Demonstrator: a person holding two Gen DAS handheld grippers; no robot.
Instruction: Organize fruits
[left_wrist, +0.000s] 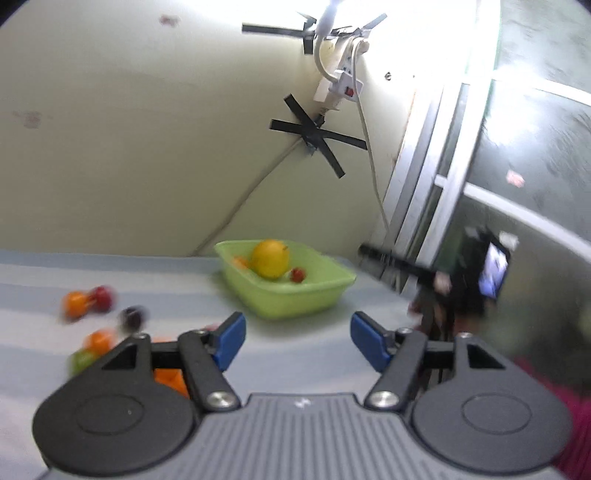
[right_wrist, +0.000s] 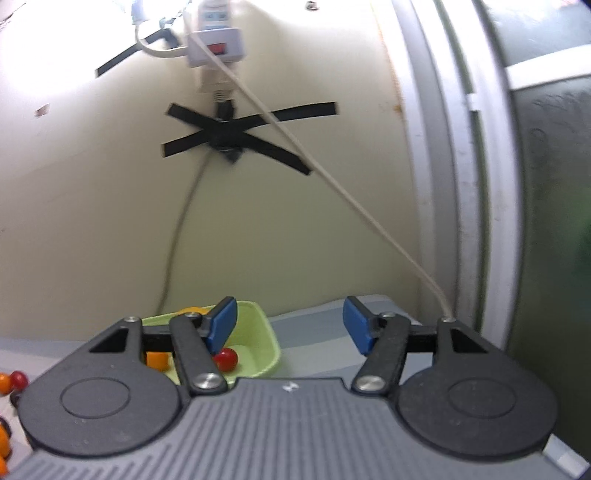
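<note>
A green tub (left_wrist: 295, 301) stands on the table ahead of my left gripper (left_wrist: 298, 341), which is open and empty above the cloth. The tub holds a large yellow fruit (left_wrist: 270, 258), an orange piece (left_wrist: 240, 262) and a small red fruit (left_wrist: 297, 274). Loose fruits lie to the left: an orange one (left_wrist: 75, 303), a red one (left_wrist: 102, 297), a dark one (left_wrist: 132, 316), another orange one (left_wrist: 99, 340) and a green one (left_wrist: 82, 360). My right gripper (right_wrist: 290, 328) is open and empty above the tub (right_wrist: 264, 341), where a red fruit (right_wrist: 225, 359) shows.
The table has a pale blue striped cloth (left_wrist: 317, 354). A cream wall with black tape crosses (left_wrist: 317, 136) and a white power strip (left_wrist: 341, 83) rises behind. A window frame (right_wrist: 465, 184) stands at the right. A dark device with a lit screen (left_wrist: 493, 271) sits beyond the table's right edge.
</note>
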